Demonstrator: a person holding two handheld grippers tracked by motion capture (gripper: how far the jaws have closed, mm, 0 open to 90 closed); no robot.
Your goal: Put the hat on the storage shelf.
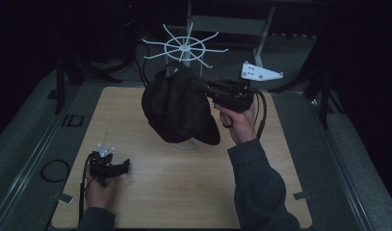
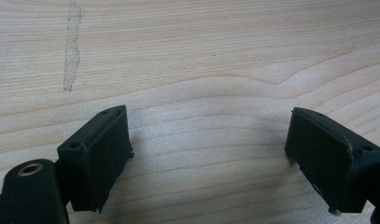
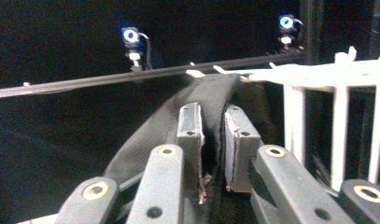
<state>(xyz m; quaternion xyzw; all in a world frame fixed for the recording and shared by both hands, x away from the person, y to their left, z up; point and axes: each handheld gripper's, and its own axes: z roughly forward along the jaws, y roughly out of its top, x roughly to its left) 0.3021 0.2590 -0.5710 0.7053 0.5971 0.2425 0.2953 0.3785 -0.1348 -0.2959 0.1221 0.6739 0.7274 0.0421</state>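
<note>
Nearest the person, the left tool (image 1: 117,166) rests low on the bench (image 1: 184,192) at its near left corner. Its jaws stand wide apart with nothing between them; in the left gripper view bare wood grain and a pale streak (image 2: 72,46) lie ahead of them.

Farther in, over the middle of the bench, the right tool (image 1: 197,85) is raised and points toward the person's left. Its jaws are pressed together on a fold of the black cap (image 1: 176,108). In the right gripper view the pads (image 3: 190,135) pinch a dark band of the fabric (image 3: 211,98), which runs up and away to the white spokes.

The cap hangs from that grip, its brim drooping toward the bench. Its upper edge is up by the white wire rack (image 1: 184,48), whose ring base (image 1: 186,144) sits on the bench under the cap. Whether the cap already catches on a spoke cannot be told.

The move in hand seems to turn on this: the rack's spoked top lies beyond and above the cap, so the cap would travel away from the person. The right hand is much the nearer; the left is well apart from both.
</note>
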